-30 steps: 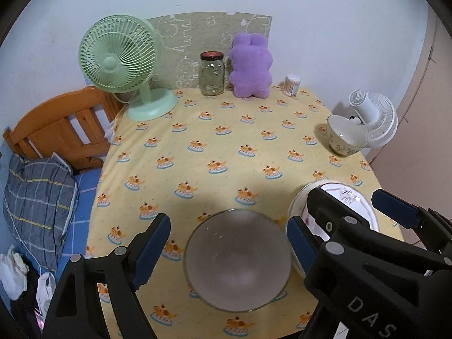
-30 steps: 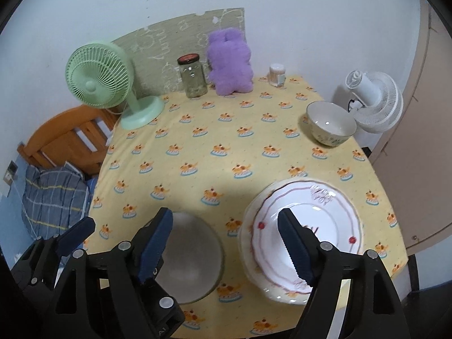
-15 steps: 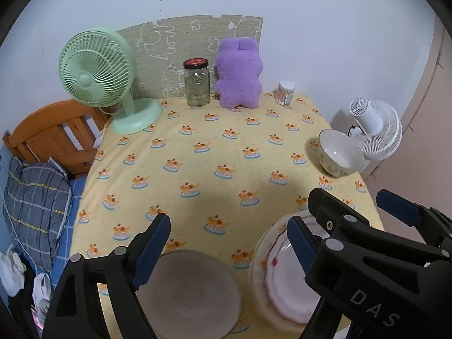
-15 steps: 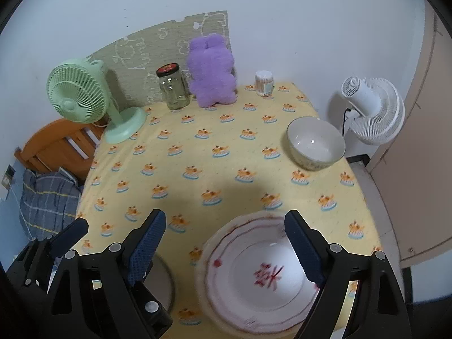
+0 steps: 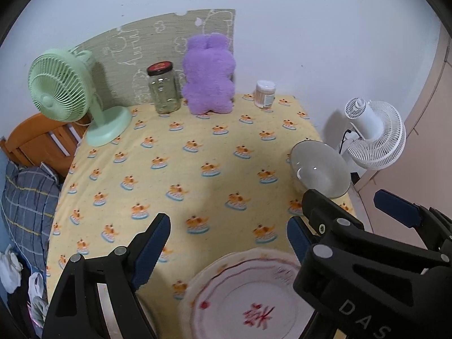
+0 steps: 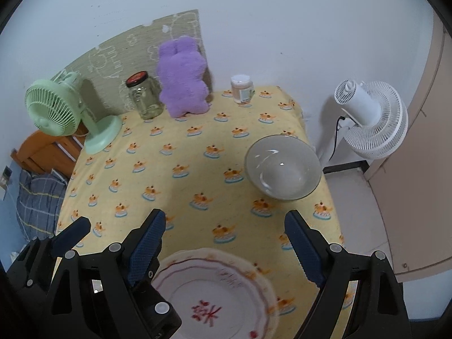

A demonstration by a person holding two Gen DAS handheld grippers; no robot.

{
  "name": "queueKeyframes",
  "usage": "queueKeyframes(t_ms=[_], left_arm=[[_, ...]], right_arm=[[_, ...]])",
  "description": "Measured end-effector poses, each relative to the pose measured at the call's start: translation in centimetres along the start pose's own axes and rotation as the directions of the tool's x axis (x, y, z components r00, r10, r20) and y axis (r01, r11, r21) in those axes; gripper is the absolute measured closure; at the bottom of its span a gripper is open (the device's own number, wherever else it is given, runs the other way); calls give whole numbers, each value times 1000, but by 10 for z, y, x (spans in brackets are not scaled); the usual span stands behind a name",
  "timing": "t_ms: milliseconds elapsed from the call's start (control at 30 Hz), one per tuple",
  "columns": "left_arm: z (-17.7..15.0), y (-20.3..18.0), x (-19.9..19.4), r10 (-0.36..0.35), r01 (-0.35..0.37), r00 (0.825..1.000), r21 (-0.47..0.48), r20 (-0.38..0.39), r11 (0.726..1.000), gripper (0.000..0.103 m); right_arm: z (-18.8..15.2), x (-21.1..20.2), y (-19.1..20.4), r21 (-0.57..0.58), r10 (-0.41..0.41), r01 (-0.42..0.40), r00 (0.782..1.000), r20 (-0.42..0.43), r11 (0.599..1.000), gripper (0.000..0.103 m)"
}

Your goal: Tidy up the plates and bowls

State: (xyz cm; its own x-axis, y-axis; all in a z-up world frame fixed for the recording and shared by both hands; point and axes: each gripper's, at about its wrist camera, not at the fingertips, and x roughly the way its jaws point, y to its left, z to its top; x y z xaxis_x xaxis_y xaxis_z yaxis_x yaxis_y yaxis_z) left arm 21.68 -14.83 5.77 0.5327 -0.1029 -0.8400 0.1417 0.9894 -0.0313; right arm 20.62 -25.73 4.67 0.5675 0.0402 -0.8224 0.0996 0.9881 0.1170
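Note:
A white plate with a red rim and red centre mark [image 5: 245, 296] lies at the near edge of the yellow tablecloth [image 5: 197, 155]; it also shows in the right wrist view [image 6: 214, 291]. A pale bowl [image 6: 282, 166] stands at the table's right edge, also seen in the left wrist view [image 5: 320, 172]. My left gripper [image 5: 228, 240] is open and empty above the plate's far rim. My right gripper [image 6: 223, 237] is open and empty, above the plate and short of the bowl. The glass bowl seen earlier is out of view.
At the back stand a green fan [image 5: 65, 90], a glass jar [image 5: 163, 87], a purple plush toy [image 5: 209, 76] and a small container [image 5: 265, 93]. A white fan [image 6: 370, 118] stands off the right edge. A wooden bed frame [image 5: 34, 138] is on the left.
Both grippers have drawn back and tilted up. The glass bowl has dropped out of view, the plate has slid to the bottom edge, and the pale bowl appears nearer. Both jaws stay open.

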Motion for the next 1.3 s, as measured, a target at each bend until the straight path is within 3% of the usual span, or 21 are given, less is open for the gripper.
queueKeyframes(t_ms=[667, 833, 1067, 1133, 1300], left_arm=[[48, -109, 93, 54, -55, 998, -56, -32, 997, 18], [55, -123, 120, 84, -88, 994, -70, -68, 994, 28], [55, -124, 149, 117, -126, 986, -75, -117, 989, 46], [54, -123, 154, 112, -124, 985, -86, -132, 989, 65], [55, -122, 160, 119, -130, 984, -78, -135, 988, 65]], right_arm=[[56, 75, -121, -58, 2, -2, 1000, -4, 998, 15], [66, 101, -142, -22, -8, 8, 1000, -22, 1000, 16], [71, 136, -155, -9, 27, -28, 995, -92, 1000, 42], [71, 144, -154, -11, 42, -44, 993, -106, 999, 54], [74, 160, -152, -8, 68, -70, 985, -156, 998, 71]])
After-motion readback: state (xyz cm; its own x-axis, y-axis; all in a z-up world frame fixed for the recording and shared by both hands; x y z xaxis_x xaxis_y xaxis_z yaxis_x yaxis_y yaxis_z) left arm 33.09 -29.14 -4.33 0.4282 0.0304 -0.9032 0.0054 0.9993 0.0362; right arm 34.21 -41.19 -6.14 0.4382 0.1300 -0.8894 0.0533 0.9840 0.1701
